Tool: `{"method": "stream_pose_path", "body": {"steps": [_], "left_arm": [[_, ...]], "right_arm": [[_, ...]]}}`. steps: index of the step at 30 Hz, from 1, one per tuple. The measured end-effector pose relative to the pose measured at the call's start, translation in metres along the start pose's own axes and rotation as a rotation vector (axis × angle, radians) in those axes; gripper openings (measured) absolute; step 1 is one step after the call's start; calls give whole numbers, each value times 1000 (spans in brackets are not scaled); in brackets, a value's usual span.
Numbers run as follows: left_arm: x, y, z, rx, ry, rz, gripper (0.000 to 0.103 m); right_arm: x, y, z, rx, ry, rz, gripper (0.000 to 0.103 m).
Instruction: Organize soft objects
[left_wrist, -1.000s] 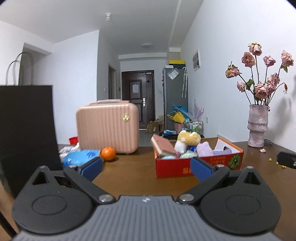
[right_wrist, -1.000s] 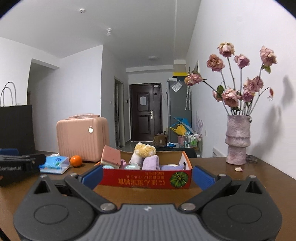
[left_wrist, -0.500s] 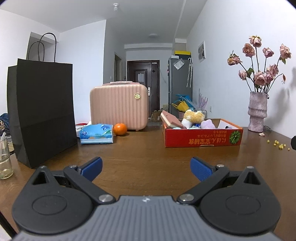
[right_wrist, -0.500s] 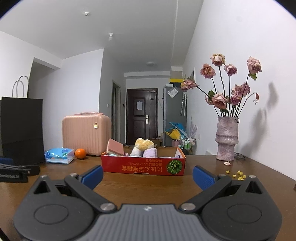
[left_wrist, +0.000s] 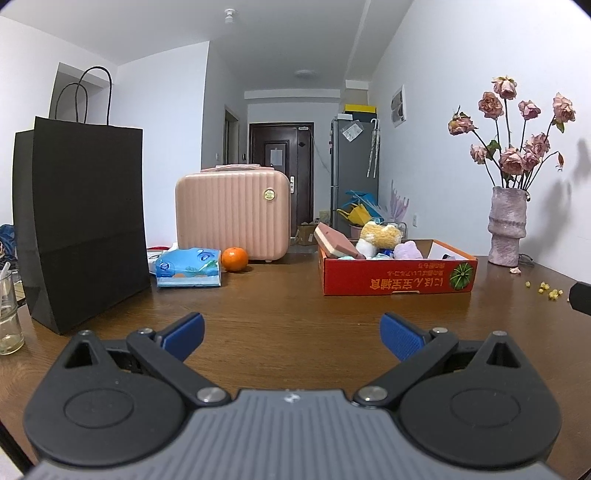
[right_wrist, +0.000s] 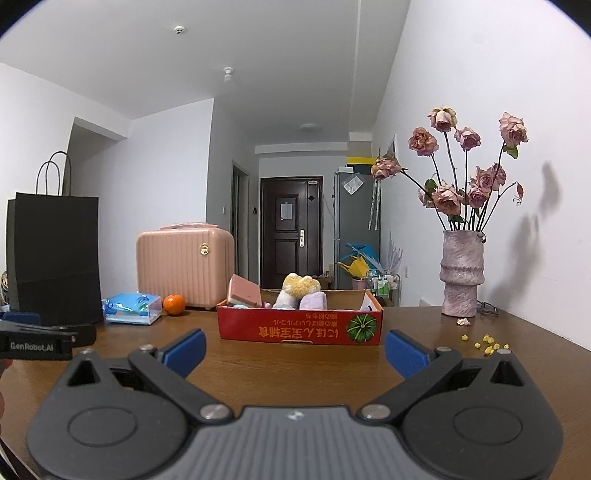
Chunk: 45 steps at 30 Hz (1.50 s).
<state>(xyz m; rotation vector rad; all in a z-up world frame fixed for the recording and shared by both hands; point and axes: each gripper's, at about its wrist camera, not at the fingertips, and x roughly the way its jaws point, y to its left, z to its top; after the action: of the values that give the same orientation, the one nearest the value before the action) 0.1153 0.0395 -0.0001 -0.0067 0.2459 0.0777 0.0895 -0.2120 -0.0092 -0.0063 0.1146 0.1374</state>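
Here, both grippers' ribbed blue fingers (left_wrist: 400, 336) (right_wrist: 406, 352) gape empty before the fuzzy-toy-filled cardboard box (right_wrist: 299, 328).

Brown wooden table (left_wrist: 280, 317) with household items standing on it.
Along its left edge stand a glass jar (left_wrist: 9, 314) and an upright black paper bag (left_wrist: 81, 221); farther back lie a blue tissue pack (left_wrist: 188, 271), an orange (left_wrist: 234, 259) just beside it, and a pink case (left_wrist: 232, 212). A red cardboard box (left_wrist: 397, 282) sits mid-table, a pink vase (left_wrist: 506, 227) near the wall, with yellow crumbs (left_wrist: 548, 290) scattered nearby.
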Motion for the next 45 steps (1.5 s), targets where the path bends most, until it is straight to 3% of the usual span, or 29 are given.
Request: {"method": "stream_pose_path", "body": {"steps": [45], "left_arm": [[2, 1, -1, 7, -3, -23, 103]], "right_arm": [[6, 0, -5, 20, 28, 5, 103]]}}
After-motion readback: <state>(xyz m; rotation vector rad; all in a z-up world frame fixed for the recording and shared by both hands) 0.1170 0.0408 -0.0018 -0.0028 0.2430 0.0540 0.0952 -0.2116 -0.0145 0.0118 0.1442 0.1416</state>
